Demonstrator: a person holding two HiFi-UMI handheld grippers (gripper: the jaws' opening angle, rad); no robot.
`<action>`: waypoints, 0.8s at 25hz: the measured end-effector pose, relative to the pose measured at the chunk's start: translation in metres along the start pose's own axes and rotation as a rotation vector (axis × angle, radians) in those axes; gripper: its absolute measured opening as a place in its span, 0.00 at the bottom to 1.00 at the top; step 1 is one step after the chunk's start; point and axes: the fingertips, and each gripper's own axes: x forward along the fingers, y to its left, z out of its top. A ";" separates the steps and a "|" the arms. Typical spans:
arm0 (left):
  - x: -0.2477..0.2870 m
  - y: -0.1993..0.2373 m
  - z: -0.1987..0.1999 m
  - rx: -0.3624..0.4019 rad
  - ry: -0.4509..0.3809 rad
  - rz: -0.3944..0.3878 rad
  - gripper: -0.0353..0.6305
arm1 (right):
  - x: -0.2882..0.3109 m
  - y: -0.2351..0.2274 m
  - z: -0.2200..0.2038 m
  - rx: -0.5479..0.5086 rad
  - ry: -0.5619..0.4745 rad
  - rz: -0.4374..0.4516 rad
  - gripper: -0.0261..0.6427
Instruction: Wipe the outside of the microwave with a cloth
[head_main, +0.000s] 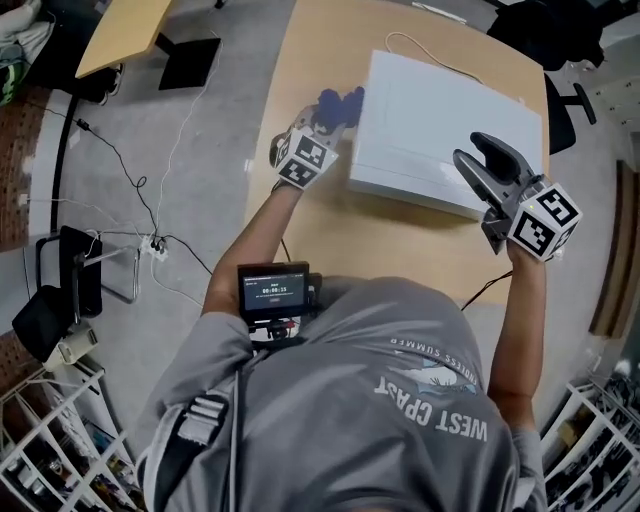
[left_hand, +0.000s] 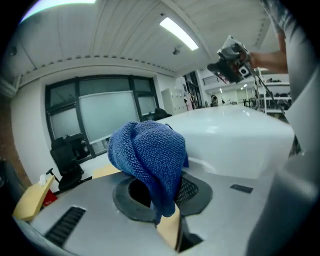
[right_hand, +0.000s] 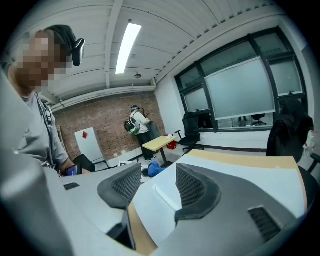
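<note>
Head view, read from left to right: your left tongs (head_main: 322, 122) are clamped on the blue cloth (head_main: 340, 104), which sits bunched just beside the left side of the white microwave (head_main: 440, 125) on the worktop (head_main: 390, 235). Your right tongs (head_main: 488, 158) hover at the microwave's near right corner with the jaws spread wide and nothing gripped. The left gripper view confirms the hold: the cloth (left_hand: 150, 155) is pinched by one fold and hangs as a loose wad over the jaws, with the microwave (left_hand: 235, 135) close behind it. In the right gripper view the white casing (right_hand: 155, 200) lies between the parted jaws, though you cannot tell whether either pad touches it. Likely faults from here are these. The cloth may pull free once you rub, because only a narrow fold is caught. The wad may roll rather than wipe, since little flat fabric faces the casing. The microwave may slide across the worktop under your push, because the right tongs are not visibly bracing it. Count: one cloth, one microwave, one worktop, two tongs.
</note>
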 end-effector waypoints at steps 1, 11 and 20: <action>0.004 -0.008 -0.007 0.032 0.032 -0.009 0.15 | -0.006 -0.003 -0.004 0.018 0.001 -0.018 0.38; 0.039 -0.050 -0.113 0.182 0.313 -0.127 0.15 | -0.026 0.003 -0.021 0.116 -0.022 -0.072 0.37; 0.039 -0.066 -0.176 0.121 0.439 -0.205 0.15 | -0.038 0.025 -0.031 0.148 -0.018 -0.101 0.37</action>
